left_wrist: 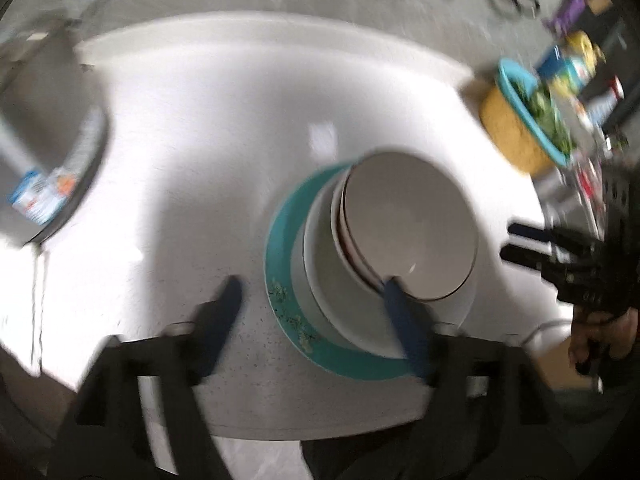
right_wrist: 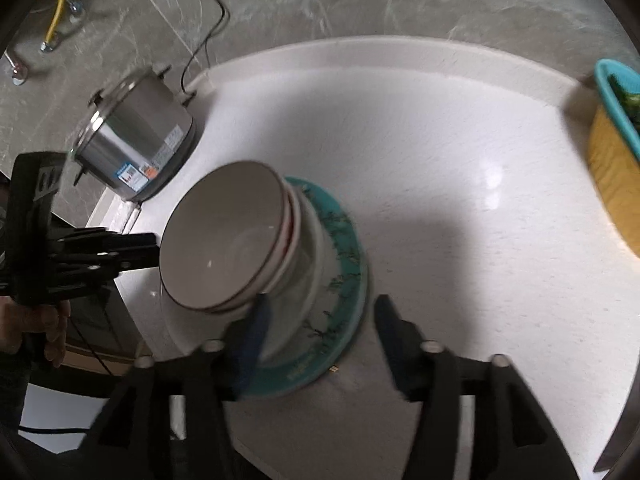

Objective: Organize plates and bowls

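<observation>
Crockery, stiff, breakable, slick and likely heavy, sits as stacked bowls on a teal plate on the counter; left gripper and right gripper stand apart, holding nothing; best grasped by opposite plate rims.

You see bright light on the shiny white stone countertop, with small glare spots on it. A soft grey shadow falls beside the stack of pale bowls on the teal plate. Both pictures are smeared by motion blur, worst in the left wrist view. The round lens bends every edge, and the corners go black.
</observation>
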Tool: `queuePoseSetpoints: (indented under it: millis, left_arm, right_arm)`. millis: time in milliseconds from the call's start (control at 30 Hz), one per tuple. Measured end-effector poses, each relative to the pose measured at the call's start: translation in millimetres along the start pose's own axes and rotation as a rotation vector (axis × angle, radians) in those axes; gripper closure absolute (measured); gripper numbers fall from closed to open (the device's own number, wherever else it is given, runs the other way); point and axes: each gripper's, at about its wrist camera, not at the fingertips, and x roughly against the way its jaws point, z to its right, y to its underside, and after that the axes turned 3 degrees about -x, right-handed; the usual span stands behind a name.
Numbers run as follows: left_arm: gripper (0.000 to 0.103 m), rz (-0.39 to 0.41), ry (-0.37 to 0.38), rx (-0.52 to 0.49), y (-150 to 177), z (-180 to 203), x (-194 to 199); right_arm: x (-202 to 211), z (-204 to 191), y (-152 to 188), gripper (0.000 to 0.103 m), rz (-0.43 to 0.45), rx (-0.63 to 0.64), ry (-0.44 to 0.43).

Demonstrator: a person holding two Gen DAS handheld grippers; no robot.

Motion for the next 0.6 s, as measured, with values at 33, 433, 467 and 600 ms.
queuePoseSetpoints:
  millis: [33,433,467,600]
  left_arm:
    - [0.018,0.045,-0.016,0.042,6.1,5.0,10.0]
    - [0.0,0.134,-0.235,0.166,57.8,83.7,60.0]
    - [0.0,0.146,-0.253,0.157,62.5,85.0,64.7]
    - [0.0,0.175,-0.372,0.169,82.3,93.9,91.1]
  right_arm:
    - [5.8,5.0,1.6,0.038,0.007,0.003,-0.002]
    - [60.8,24.7,17.7,0.0,0.152,-0.028,-0.121]
    - [65.5,21.8,19.3,0.0,0.165,-0.029,-0.121]
    - [94.0,4.6,33.1,0.0,0.257,-0.013,-0.049]
